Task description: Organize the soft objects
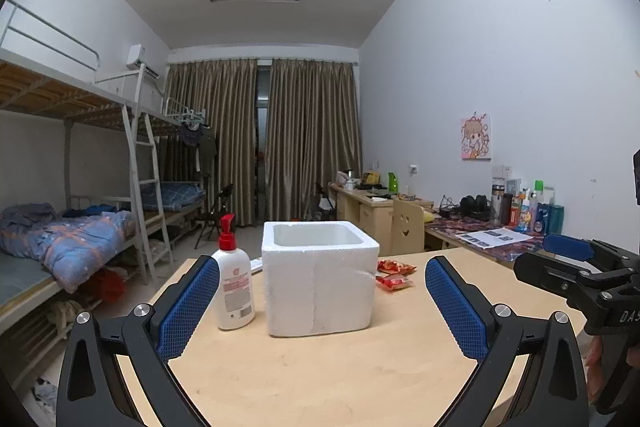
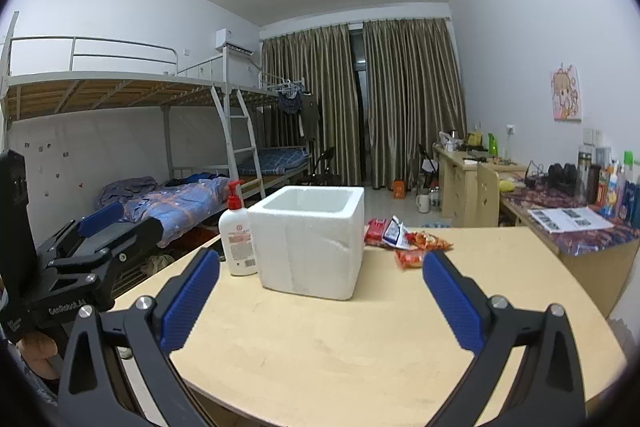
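**Left wrist: foam box at centre, both grippers spread wide and empty**

A square white foam box [image 1: 319, 277] stands open-topped at centre frame on a pale wood table [image 1: 320, 379]; its inside bottom is hidden by the rim. Crinkled red snack packets [image 2: 404, 237] lie just right of it, partly hidden in the left view. A smooth pump bottle [image 1: 233, 279] stands at its left. Left gripper [image 1: 322, 311] and right gripper [image 2: 320, 307] hold nothing, ribbed blue pads [image 1: 188, 311] far apart.

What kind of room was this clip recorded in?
Most likely a shared dormitory room. Metal bunk beds with ladders line one wall, a row of wooden desks cluttered with bottles lines the other, and closed curtains cover the far end.
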Motion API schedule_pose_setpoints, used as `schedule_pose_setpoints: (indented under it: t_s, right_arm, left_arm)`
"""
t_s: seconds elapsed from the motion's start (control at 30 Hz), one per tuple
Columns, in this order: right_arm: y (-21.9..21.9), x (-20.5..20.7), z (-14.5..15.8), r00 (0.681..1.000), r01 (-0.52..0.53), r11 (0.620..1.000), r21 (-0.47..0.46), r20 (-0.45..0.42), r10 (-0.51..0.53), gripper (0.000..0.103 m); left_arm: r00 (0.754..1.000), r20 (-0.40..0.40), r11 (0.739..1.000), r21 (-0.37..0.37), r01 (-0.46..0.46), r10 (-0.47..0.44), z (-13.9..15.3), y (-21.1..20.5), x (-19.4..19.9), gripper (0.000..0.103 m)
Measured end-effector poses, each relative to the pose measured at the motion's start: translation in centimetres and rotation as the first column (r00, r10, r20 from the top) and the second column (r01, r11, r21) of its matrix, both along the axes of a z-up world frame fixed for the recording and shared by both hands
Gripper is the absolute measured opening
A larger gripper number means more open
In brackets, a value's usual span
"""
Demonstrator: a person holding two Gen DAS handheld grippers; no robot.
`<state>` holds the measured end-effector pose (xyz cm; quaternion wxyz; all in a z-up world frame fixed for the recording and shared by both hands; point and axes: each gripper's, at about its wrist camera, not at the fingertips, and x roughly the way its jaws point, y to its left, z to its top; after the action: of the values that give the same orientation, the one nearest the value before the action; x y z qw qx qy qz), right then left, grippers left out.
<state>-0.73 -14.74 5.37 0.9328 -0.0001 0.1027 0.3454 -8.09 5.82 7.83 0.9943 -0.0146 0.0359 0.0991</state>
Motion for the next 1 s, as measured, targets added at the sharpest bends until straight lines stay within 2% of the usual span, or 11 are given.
schedule_pose_setpoints:
  t_s: [0.23, 0.37, 0.53, 1.0]
  right_arm:
    - [0.3, -0.3, -1.9, 1.0, 0.017, 1.0, -0.019, -0.016, -0.017, 0.103]
    - [0.6, -0.4, -2.6, 0.999, 0.008, 1.0, -0.023, -0.046, -0.009, 0.103]
    - [0.8, -1.3, -3.3, 0.999, 0.014, 0.999, -0.031, -0.037, -0.015, 0.103]
    - [0.2, -4.0, -3.7, 1.0, 0.026, 0.999, -0.031, -0.014, -0.026, 0.103]
  left_arm:
    - [0.999, -0.031, 0.999, -0.027, 0.031, -0.032, -1.8, 0.1, -0.7, 0.103]
    - [0.999, -0.038, 1.0, -0.024, 0.013, -0.014, -2.8, 0.2, -1.1, 0.103]
    - [0.999, -0.035, 1.0, -0.025, -0.001, 0.0, -3.5, 0.3, -1.5, 0.103]
    - [1.0, -0.023, 1.0, -0.006, 0.001, -0.002, -3.6, -0.9, -3.6, 0.103]
